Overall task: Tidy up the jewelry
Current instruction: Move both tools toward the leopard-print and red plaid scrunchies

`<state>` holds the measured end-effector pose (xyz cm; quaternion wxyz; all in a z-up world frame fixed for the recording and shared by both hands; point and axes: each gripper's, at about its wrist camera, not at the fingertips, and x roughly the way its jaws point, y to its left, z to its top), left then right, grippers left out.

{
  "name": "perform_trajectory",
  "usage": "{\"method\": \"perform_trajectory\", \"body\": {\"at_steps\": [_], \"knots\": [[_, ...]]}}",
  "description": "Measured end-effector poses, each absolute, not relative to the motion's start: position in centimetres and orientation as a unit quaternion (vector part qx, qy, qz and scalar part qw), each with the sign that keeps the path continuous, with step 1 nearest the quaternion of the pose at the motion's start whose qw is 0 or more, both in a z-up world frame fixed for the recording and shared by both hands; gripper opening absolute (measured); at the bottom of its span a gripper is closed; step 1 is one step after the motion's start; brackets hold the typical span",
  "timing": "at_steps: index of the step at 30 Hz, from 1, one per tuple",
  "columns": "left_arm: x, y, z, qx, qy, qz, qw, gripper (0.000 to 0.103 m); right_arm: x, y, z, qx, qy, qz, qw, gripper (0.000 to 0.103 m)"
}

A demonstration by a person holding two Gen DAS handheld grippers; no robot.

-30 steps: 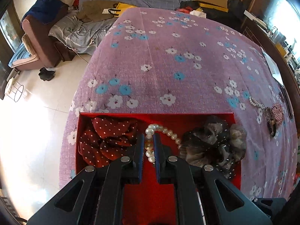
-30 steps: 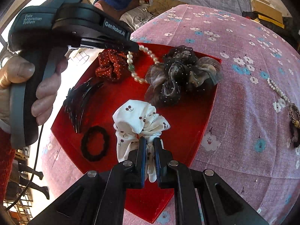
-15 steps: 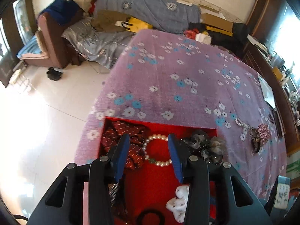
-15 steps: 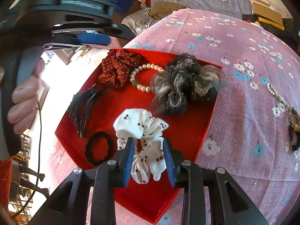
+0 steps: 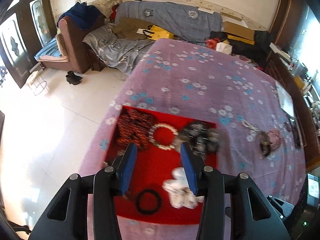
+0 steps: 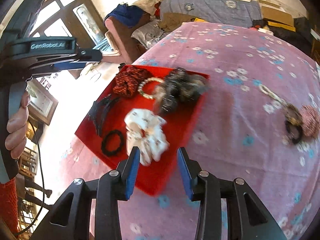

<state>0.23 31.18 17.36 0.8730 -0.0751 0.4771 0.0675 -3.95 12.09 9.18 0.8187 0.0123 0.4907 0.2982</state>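
Both hand-held grippers (image 5: 158, 150) (image 6: 158, 152) just opened, empty.

One red tray (image 6: 188, 120); three scrunchies, one pearl bracelet (image 6: 147, 88), one hair claw (image 6: 102, 110), one black hair tie (image 6: 112, 143) inside.

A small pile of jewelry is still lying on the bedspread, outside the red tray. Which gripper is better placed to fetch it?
Right, probably. The leftover pile lies on the right gripper's side. The left gripper hangs over the red tray, farther away. Both have just opened, with nothing held.
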Motion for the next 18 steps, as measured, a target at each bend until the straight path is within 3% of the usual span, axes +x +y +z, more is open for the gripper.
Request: {"method": "perform_trajectory", "body": {"at_steps": [9, 18], "knots": [[1.5, 20.5, 14.6, -0.072, 0.502, 0.005, 0.862, 0.045, -3.4, -0.9, 7.6, 0.062, 0.511, 0.205, 0.832, 0.042], [8.0, 9.7, 9.8, -0.088, 0.528, -0.064, 0.842, 0.045, 1.6, -12.6, 7.2, 0.130, 0.499, 0.118, 0.849, 0.042]]}}
